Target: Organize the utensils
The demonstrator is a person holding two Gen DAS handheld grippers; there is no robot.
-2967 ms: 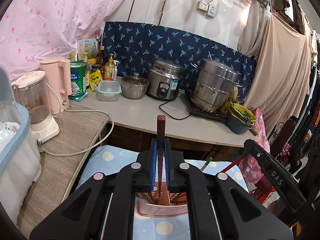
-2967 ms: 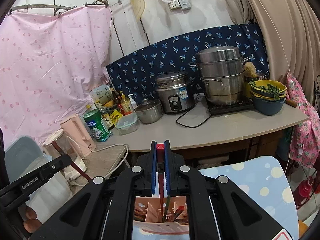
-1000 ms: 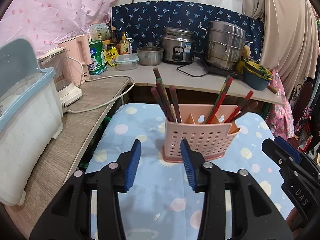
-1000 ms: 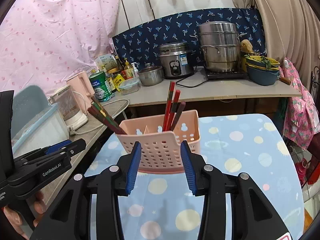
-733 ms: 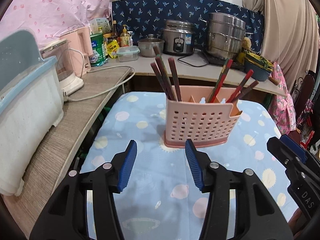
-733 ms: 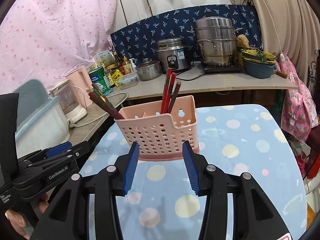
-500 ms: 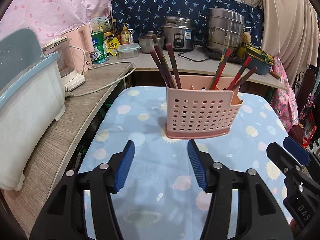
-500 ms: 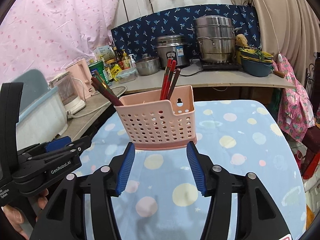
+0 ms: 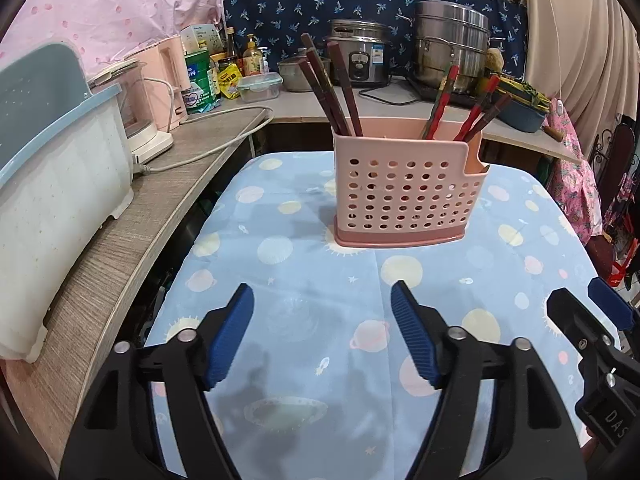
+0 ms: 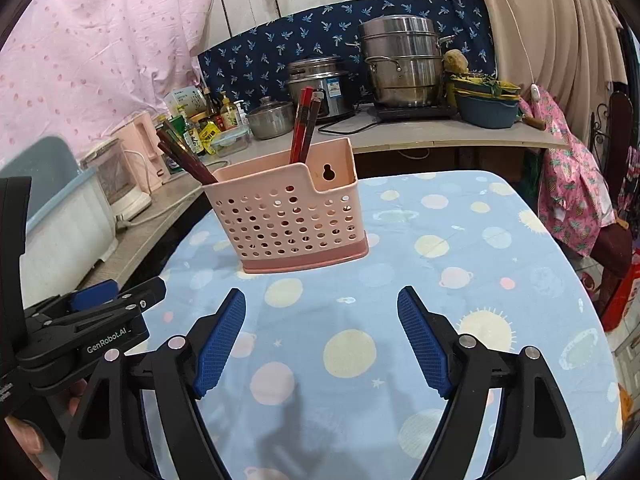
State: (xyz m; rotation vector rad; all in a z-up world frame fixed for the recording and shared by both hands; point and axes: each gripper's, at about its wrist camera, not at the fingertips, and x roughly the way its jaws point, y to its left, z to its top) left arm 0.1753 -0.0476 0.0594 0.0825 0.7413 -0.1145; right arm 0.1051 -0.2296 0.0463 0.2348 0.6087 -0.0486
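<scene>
Several chopsticks [image 9: 344,92] upright, tips fanning outward

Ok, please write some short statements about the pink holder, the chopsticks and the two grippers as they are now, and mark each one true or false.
1. The pink perforated plastic utensil holder stands upright on the light blue planet-print tablecloth. True.
2. The dark red and brown chopsticks lie flat on the cloth. False: they stand leaning inside the holder.
3. The left gripper holds a chopstick. False: nothing is between its blue pads; its jaws are opening.
4. The right gripper is empty. True; its jaws are opening too.
5. The holder touches the left gripper. False: bare cloth lies between them.
</scene>
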